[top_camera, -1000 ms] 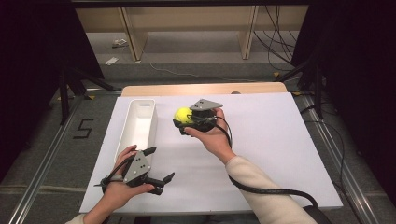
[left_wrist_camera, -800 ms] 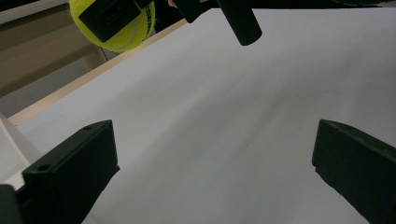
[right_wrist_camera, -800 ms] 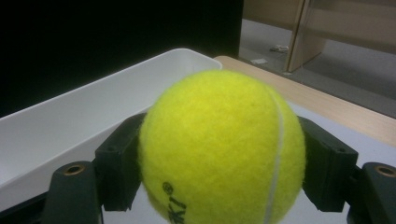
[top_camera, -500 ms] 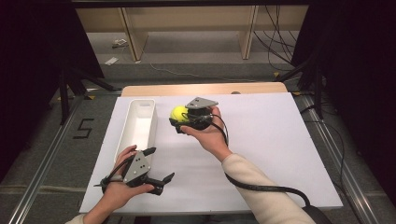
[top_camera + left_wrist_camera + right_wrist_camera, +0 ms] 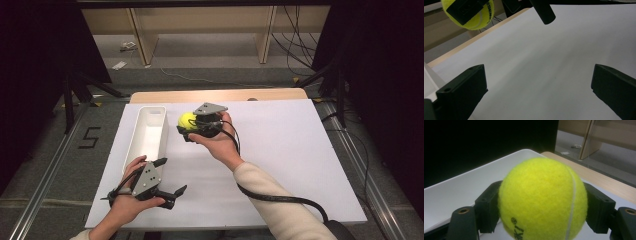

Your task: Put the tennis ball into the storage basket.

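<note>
**Tennis ball pinched in the right gripper, above the table beside the tray**

At the lower left of the high view, the left gripper (image 5: pixel 170 176) rests low over the white board (image 5: pixel 300 165), held by the left hand (image 5: pixel 127 200). Its jaws are spread wide; in the left gripper view they stand far apart at the two bottom corners, with bare white surface between them.

Just above it, left of centre, the long white tray (image 5: pixel 148 134) lies with its length running away from the person. Its inside looks bare, though the far end is hard to judge.

Near the centre of the high view, the right gripper (image 5: pixel 187 126) pinches the yellow tennis ball (image 5: pixel 187 120), just right of the tray's upper end. In the right gripper view the ball (image 5: pixel 542 200) sits tight between both black jaws, with the tray's rim (image 5: pixel 499 161) behind it. The ball (image 5: pixel 470 13) also appears at the upper left of the left gripper view, raised off the board.
</note>
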Available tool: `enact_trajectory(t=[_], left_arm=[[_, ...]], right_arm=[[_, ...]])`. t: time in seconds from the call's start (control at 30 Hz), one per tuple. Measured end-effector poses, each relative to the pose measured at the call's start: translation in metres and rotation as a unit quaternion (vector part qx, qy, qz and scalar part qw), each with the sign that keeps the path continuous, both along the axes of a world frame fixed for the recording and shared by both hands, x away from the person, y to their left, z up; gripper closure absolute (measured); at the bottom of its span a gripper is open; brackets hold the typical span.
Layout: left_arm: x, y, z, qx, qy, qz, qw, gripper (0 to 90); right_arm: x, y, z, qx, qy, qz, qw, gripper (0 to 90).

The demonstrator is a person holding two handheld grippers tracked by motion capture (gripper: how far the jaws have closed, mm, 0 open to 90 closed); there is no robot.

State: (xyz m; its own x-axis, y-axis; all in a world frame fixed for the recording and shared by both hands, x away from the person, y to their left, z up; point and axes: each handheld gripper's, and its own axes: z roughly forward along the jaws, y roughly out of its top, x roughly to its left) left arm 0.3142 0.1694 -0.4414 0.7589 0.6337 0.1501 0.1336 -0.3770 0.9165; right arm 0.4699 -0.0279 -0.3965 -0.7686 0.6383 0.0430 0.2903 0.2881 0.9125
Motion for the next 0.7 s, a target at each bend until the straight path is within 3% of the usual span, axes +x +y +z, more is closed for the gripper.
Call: enact_trajectory(t=[0.7], left_arm=[[-0.0004,-0.0010,-0.0002,-0.002,0.003,-0.002,1.0000,0.0]], right_arm=[[0.0027,0.0101,0.0021,0.000,-0.004,0.004,1.0000,26.8]])
